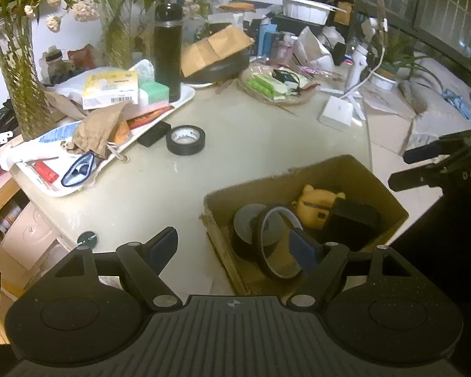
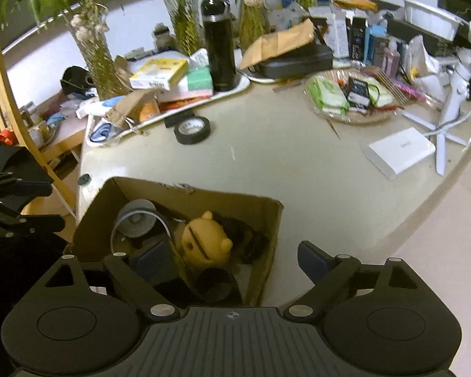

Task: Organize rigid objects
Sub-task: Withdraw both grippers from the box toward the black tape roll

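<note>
Both tools tilt down over the box (image 2: 267, 216) on the counter (image 1: 251, 144). The right tool (image 2: 232, 260) is spread and empty; the left tool (image 1: 235, 245), also spread, straddles the box's 9 o'clock wall.

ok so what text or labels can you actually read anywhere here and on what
"GAS": partial white letters on the right gripper body, left wrist view.
Yellow box: barcode and print, too blurred to read.
Black tape roll: print on the inner core, unreadable.
White flat box: small grey mark, too small.
Nothing else is legible.
</note>
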`<action>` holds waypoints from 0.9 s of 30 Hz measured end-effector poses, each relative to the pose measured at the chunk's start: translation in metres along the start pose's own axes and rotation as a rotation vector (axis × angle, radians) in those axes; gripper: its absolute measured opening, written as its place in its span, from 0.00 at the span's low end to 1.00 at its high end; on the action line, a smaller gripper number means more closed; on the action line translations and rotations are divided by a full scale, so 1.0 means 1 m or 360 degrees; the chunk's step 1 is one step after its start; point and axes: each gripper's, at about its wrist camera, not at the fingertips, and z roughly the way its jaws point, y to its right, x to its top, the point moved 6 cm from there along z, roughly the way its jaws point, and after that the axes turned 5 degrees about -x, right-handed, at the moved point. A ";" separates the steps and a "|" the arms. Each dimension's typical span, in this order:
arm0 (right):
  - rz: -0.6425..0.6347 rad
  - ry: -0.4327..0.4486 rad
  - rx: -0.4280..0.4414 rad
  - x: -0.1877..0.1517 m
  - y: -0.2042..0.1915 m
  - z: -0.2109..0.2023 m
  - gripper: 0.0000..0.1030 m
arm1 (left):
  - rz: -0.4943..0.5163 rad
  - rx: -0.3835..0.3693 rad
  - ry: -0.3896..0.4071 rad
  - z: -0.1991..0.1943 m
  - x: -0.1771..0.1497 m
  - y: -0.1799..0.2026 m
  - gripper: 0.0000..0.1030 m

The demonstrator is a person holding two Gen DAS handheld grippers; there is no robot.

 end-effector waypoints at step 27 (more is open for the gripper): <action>-0.0112 0.0065 -0.0011 0.051 -0.024 0.018 1.00 | 0.0015 0.0034 0.0058 0.014 0.032 -0.018 0.76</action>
